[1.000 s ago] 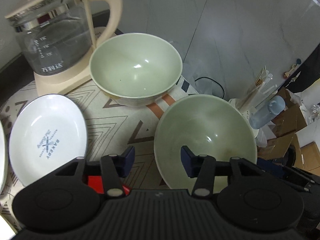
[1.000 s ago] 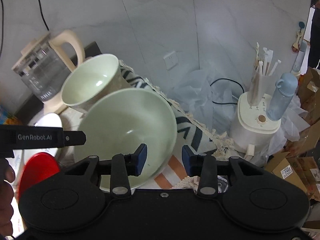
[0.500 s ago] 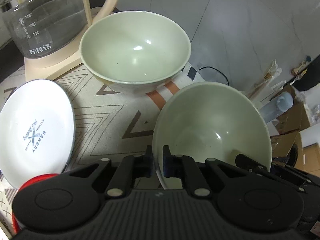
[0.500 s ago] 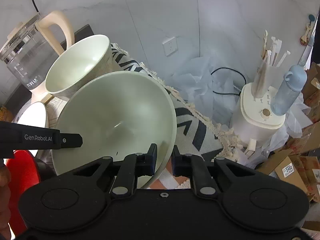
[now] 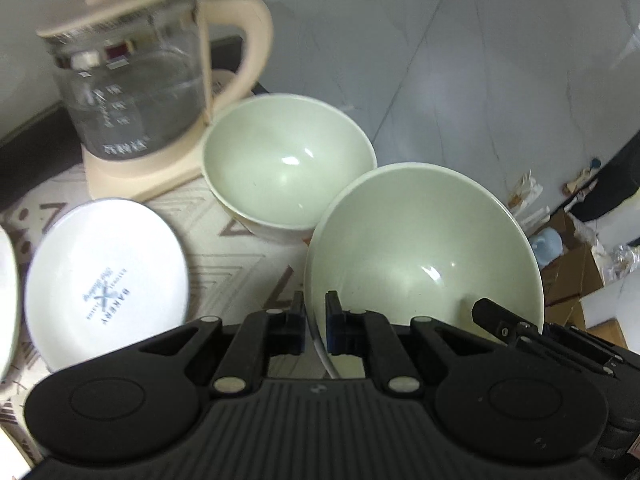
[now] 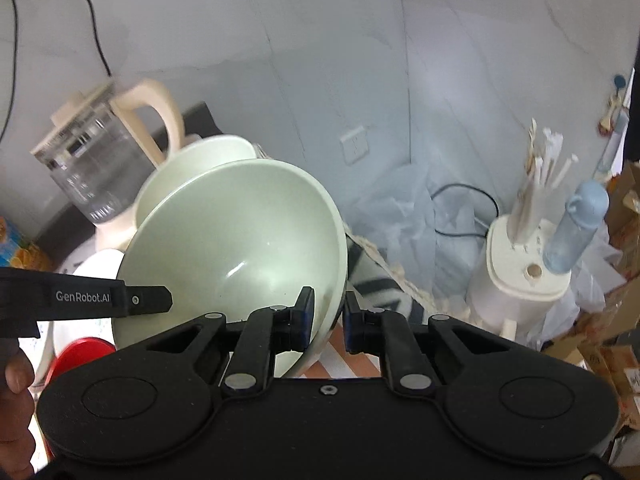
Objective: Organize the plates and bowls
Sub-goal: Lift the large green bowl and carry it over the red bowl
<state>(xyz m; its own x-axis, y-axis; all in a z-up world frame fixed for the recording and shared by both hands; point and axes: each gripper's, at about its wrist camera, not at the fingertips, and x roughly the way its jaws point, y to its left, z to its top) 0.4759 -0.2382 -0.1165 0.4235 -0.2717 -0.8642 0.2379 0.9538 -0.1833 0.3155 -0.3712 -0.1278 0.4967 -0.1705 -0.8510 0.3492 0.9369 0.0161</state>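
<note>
Both grippers hold one pale green bowl by its rim, tilted and lifted off the patterned cloth. My left gripper is shut on the bowl's near left rim. My right gripper is shut on the bowl at its right rim. A second green bowl rests on the cloth behind the held one, partly hidden by it in the right wrist view, where only that second bowl's rim shows. A white plate printed "BAKERY" lies to the left.
A glass kettle on a cream base stands at the back left, close to the second bowl. A red object lies low at the left. Off the table's right edge stand a white appliance with straws, a blue bottle and cardboard boxes.
Both grippers went from open to shut on the near bowl's rim, then lifted it a little; it now tilts and overlaps the second bowl.
</note>
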